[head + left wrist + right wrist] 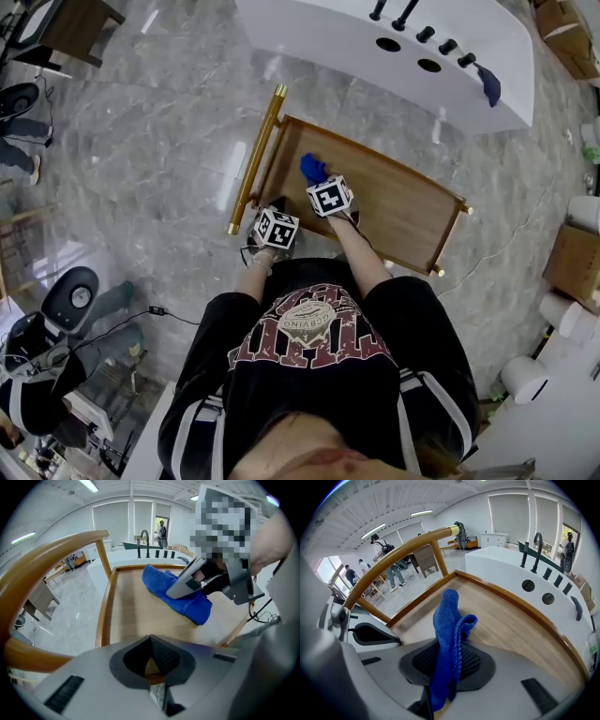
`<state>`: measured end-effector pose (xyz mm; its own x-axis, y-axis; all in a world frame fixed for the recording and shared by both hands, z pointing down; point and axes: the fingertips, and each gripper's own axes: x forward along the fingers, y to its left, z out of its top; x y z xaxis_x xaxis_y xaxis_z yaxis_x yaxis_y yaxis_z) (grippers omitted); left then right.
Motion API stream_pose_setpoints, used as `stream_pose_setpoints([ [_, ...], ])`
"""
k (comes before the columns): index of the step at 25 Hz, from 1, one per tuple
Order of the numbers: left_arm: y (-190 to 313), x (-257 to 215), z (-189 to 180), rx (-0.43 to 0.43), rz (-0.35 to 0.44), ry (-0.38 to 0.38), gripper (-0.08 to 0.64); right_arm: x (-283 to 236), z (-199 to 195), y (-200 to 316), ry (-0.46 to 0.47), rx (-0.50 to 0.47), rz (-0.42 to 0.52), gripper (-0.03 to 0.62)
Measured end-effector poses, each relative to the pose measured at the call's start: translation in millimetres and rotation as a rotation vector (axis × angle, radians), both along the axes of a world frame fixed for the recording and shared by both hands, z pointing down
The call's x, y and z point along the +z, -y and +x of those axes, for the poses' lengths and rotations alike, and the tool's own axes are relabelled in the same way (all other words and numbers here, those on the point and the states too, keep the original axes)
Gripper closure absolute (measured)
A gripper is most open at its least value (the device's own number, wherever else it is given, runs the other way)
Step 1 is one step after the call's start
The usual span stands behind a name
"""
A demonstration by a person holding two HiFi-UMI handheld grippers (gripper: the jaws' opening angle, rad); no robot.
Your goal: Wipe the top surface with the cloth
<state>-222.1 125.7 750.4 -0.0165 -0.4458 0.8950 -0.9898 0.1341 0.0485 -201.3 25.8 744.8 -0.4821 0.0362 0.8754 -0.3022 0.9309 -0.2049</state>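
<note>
The right gripper view shows what the head view cannot. The right gripper (pixel 449 660) has its jaws closed on the blue cloth (pixel 449 630), which is pinched between the two dark pads. The free part of the cloth rises out from between the jaws and goes straight ahead of them, folded into a narrow strip. Its long axis follows the line of the jaws, and its rounded end points forward over the wooden top (pixel 511 625). The gold handle bar (pixel 401 555) passes ahead and to the left of the jaws.

The left gripper view gives the side look: the cloth lies on the wood under the right gripper's jaws, touching the surface, well ahead of the left gripper (pixel 151 654). The left jaws are drawn together with nothing between them — only wood shows beyond their tips.

In the head view the cloth is only a small blue patch just ahead of the right gripper — near the handle end of the top.
</note>
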Motion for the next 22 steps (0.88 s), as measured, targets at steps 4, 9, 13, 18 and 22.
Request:
stream_pose_setpoints([
  [4,-0.5,-0.5,0.4,-0.023,0.02,-0.009,0.511,-1.1,-1.4,-0.4,0.011,0.007,0.003,0.504],
  [9,-0.6,-1.7,-0.2,-0.02,0.025,-0.009,0.511,-1.4,-6.6,-2.0,0.02,0.001,0.0,0.504],
  [13,-0.3,-2.0,-0.3,-0.022,0.028,-0.021,0.512,-0.9,-10.0,-3.3,0.014,-0.004,-0.007,0.504],
  [18,-1.3,-1.4,1.4,-0.025,0.034,-0.026,0.511,0.5,-19.4,-8.1,0.026,-0.01,-0.01,0.504],
  [22,0.0,-0.5,1.1,-0.027,0.034,-0.039,0.511,1.8,-30.0,-10.5,0.037,-0.032,-0.012,0.505],
])
